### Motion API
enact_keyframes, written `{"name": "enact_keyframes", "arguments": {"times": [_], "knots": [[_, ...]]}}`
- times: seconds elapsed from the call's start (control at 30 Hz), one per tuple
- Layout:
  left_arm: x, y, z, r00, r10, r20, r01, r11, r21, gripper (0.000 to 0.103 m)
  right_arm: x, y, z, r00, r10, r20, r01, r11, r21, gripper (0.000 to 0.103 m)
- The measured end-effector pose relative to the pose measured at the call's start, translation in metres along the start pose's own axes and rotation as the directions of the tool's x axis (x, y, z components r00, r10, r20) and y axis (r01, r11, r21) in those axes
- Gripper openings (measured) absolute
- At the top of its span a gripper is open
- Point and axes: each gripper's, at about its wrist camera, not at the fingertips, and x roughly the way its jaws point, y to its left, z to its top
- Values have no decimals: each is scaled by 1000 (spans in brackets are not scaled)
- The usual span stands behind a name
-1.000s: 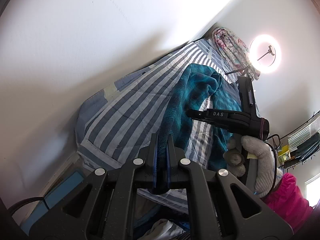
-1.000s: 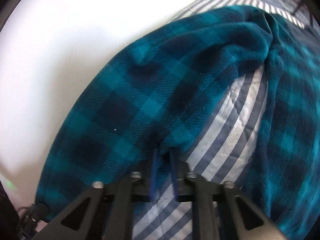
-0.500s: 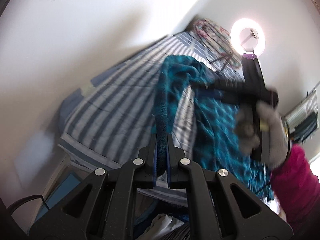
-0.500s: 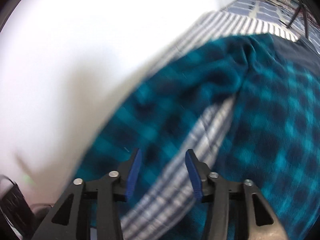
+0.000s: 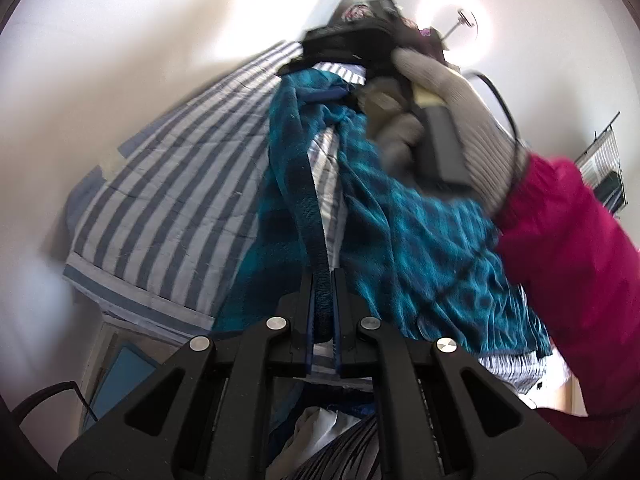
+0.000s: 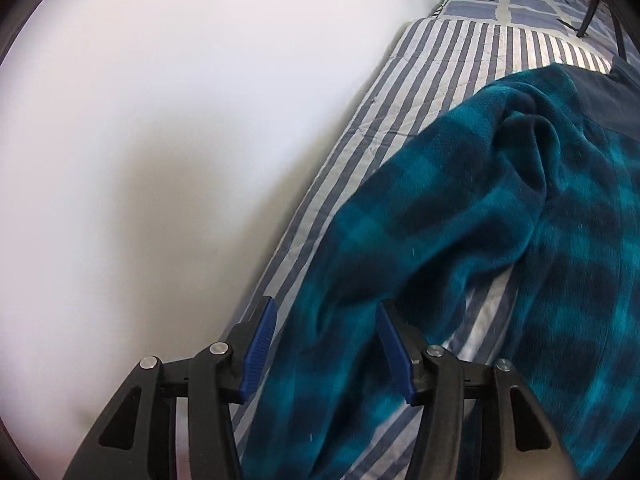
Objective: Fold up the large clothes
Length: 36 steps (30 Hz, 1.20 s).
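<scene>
Right gripper (image 6: 326,344) released a moment ago: clamped on a fold of the teal plaid garment (image 6: 460,248) a second back, now standing with blue pads (image 6: 260,344) well apart and nothing between them but loose cloth lying below. Left gripper (image 5: 322,300) unchanged, pressed together on a dark-edged strip of the same garment (image 5: 420,240), held taut and raised off the striped bedcover (image 5: 172,200). Garment itself draped along the bedcover beside its wall-side edge, bunched into a hump with a band of stripes showing through the middle. Gloved right hand (image 5: 440,92) carried up toward the far end of the bed, blurred, so exact target hard to tell; probably heading for a fresh hold farther along the cloth. Meaning for the fold: one end anchored, other end free, regrasp needed before the garment can be spread flat.
</scene>
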Motion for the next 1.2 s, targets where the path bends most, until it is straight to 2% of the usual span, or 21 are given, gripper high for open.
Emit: {"name": "enact_keyframes", "arguments": {"times": [0.03,0.07,0.1,0.17,0.2,0.37,0.6,0.7,0.8,0.93,1.0,1.07,1.13,1.17,1.2], "knots": [[2,-2,-1,1000,-2,-6,2,1000,9,4,10,1,6,1000,-16,1,16,1000,-3,51],[3,-5,-2,1000,-1,-10,1,1000,18,4,16,-1,11,999,-33,2,33,999,-7,36],[3,-5,-3,1000,-1,-14,1,1000,25,4,19,0,18,999,-36,-3,36,999,-5,17],[6,-9,-4,1000,-1,-20,1,999,40,4,21,-5,29,1000,-28,-9,28,1000,1,3],[8,-12,-4,1000,-1,-23,2,999,49,4,18,-5,33,1000,-20,-3,20,1000,-4,2],[17,-32,-4,999,-6,-33,10,993,118,4,-37,-31,38,997,23,70,-21,1000,-22,1],[45,-86,-6,998,1,-55,14,962,273,4,-117,-101,25,980,88,180,-102,992,68,1],[57,-108,-13,996,-4,-87,32,946,322,4,-142,-150,2,976,88,200,-111,988,106,1],[72,-124,-22,991,-5,-130,52,931,362,4,-149,-196,-26,973,100,210,-138,975,175,1],[82,-136,-32,984,1,-177,68,921,384,4,-148,-238,-62,971,113,213,-165,955,246,1],[85,-138,-37,978,-1,-207,81,923,377,11,-142,-254,-69,976,91,200,-142,955,261,3],[81,-137,-39,973,-27,-231,110,929,355,29,-138,-259,-72,982,54,182,-101,961,258,5],[68,-130,-39,976,-32,-217,107,935,339,35,-134,-267,-74,986,12,165,-52,969,243,7],[62,-126,-37,977,-36,-210,105,939,328,36,-139,-267,-78,987,1,163,-40,971,235,11],[56,-120,-36,979,-37,-200,99,945,312,36,-145,-266,-81,986,-2,168,-37,973,230,21]]}}
